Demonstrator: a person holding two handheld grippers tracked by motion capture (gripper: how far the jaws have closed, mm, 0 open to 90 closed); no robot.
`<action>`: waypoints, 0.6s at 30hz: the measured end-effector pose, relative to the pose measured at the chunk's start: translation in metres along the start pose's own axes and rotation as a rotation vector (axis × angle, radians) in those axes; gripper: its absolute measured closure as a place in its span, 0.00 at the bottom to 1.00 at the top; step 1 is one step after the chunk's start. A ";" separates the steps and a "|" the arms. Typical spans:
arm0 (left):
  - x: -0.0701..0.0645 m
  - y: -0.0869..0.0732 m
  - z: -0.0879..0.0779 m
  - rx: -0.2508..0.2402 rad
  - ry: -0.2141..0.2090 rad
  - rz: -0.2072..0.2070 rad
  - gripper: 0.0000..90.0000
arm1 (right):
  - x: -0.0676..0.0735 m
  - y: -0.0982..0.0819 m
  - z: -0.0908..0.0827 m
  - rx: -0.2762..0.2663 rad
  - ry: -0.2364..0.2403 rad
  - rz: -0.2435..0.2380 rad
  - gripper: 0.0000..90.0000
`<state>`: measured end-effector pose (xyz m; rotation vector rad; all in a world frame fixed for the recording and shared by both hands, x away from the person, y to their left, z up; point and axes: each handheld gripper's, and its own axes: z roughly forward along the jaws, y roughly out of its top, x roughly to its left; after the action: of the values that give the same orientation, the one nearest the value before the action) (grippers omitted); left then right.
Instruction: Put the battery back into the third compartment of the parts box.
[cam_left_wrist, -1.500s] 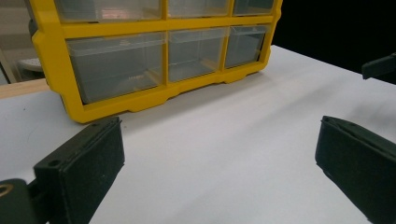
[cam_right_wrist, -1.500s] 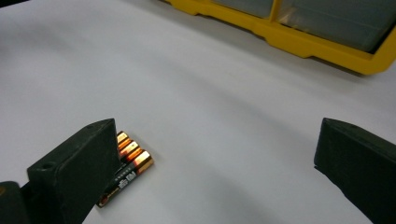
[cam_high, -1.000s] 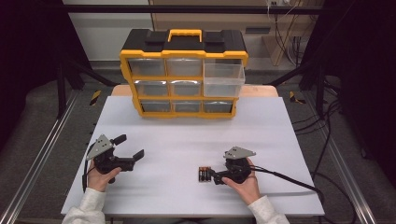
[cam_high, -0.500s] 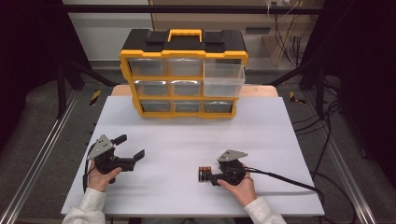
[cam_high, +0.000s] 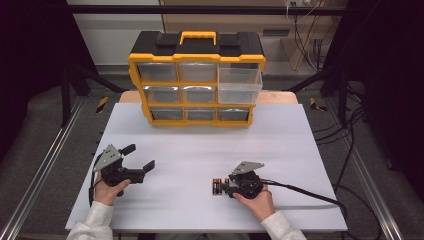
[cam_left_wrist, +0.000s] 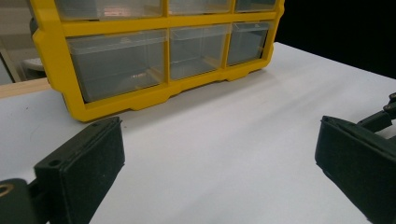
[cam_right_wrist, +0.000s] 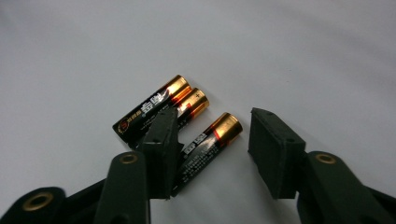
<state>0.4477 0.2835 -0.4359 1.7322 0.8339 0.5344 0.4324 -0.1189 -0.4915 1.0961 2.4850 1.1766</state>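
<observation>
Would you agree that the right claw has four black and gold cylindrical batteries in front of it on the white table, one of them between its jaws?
Not quite: there are three black and gold cylindrical batteries, not four, as the right gripper view shows. They lie on the white table in front of the right claw, and one of them sits between its jaws, which have just been closing.
</observation>
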 end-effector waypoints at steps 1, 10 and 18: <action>0.000 0.000 0.000 -0.001 0.002 0.000 0.01 | 0.000 0.000 0.000 0.000 -0.001 -0.001 0.62; 0.000 0.000 0.000 -0.002 0.005 0.003 0.01 | 0.001 0.000 -0.002 0.018 0.003 -0.016 0.74; 0.000 0.000 0.000 -0.004 0.009 0.005 0.01 | 0.000 0.000 -0.003 0.031 -0.004 -0.018 0.86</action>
<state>0.4475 0.2833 -0.4354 1.7301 0.8350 0.5470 0.4311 -0.1205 -0.4891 1.0801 2.5129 1.1339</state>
